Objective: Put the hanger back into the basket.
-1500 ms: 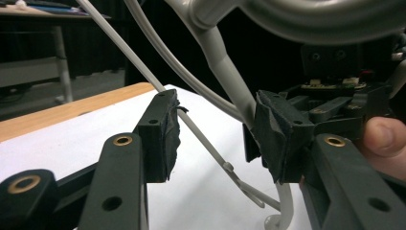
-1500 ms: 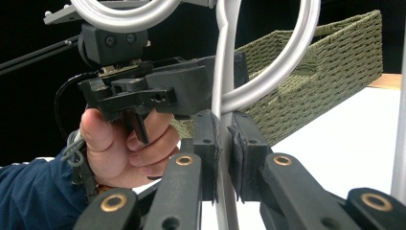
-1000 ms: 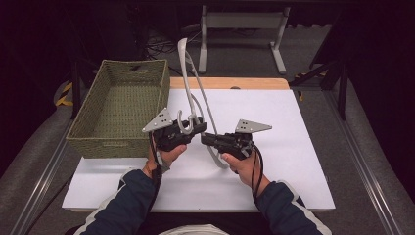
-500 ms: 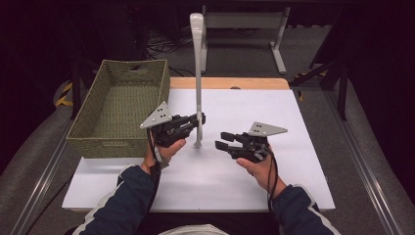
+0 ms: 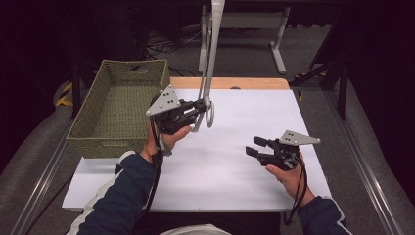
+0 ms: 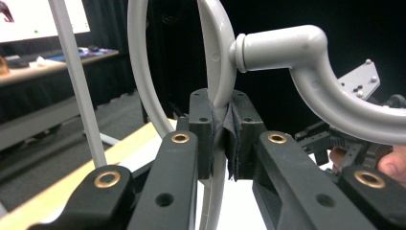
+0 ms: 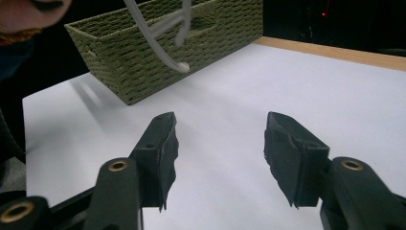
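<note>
High view: my left gripper [image 5: 201, 105] clamps the grey hanger [image 5: 209, 73] aloft; right gripper [image 5: 255, 147] released; next, carry it to the basket [image 5: 93, 137].

Bright light from above floods the white table [image 5: 244, 147], while the room around sinks into near black. A soft shadow falls on the table beside the basket [image 7: 158, 52]. In the left gripper view the close grey hanger [image 6: 306, 57] looks slightly soft; the background there blurs.
</note>
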